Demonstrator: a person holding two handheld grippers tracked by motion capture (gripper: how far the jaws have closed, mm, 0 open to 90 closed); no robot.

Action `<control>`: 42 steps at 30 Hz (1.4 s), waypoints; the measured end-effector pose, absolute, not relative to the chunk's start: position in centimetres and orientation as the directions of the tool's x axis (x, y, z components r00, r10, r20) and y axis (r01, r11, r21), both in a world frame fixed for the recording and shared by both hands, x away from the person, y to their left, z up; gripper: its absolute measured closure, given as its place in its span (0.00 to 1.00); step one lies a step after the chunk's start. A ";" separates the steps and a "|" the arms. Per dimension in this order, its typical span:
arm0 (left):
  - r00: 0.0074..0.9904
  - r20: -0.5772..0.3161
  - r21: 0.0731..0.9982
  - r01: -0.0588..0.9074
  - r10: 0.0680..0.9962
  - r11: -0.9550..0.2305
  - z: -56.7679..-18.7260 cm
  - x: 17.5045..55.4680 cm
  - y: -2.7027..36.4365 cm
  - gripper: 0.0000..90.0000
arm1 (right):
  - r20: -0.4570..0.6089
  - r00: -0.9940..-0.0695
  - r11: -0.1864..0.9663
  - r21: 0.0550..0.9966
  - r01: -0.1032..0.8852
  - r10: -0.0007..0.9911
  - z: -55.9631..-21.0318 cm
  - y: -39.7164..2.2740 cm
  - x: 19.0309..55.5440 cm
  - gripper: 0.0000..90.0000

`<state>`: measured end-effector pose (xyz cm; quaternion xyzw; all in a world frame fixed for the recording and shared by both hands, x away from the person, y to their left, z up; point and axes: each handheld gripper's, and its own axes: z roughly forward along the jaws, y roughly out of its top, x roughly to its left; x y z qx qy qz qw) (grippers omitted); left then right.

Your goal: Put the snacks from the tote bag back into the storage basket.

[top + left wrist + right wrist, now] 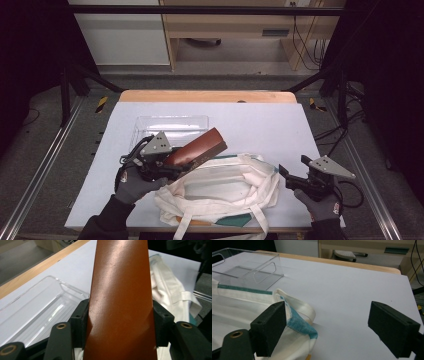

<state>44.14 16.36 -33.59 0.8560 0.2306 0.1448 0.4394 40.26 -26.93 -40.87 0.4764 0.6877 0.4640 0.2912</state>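
A reddish-brown flat book (pixel 199 146) slants up over the left rim of a cream tote bag (pixel 220 187) with teal trim. My left gripper (pixel 172 162) is shut on the book's near end. In the left gripper view the pads (pixel 81 322) press both edges of the brown book (pixel 121 290). The bag lies open-mouthed on the white table cover. My right gripper (pixel 294 166) stands open just right of the bag. In the right gripper view my right gripper (pixel 332 325) has nothing between its wide-apart jaws, and its left pad (pixel 272 327) sits by the bag's teal-edged corner (pixel 299 325).
A clear plastic tray (pixel 172 125) sits behind the book, toward the table's middle left, also in the left gripper view as the clear plastic tray (pixel 37 305). The wooden table edge (pixel 207 96) runs along the back. White cover (pixel 270 125) stretches to the right of the tray.
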 end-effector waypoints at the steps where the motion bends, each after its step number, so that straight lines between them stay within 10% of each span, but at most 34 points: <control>1: 0.845 0.048 0.818 0.272 0.532 -0.507 -33.6 44.2 16.5 0.47 | 0.040 -0.377 0.116 0.916 0.384 0.925 -40.9 -26.9 40.3 0.17; 42: 0.765 0.065 0.803 0.341 0.640 -0.489 -33.1 50.9 20.4 0.47 | 0.035 -0.387 0.121 0.921 0.371 0.922 -41.0 -26.8 40.0 0.17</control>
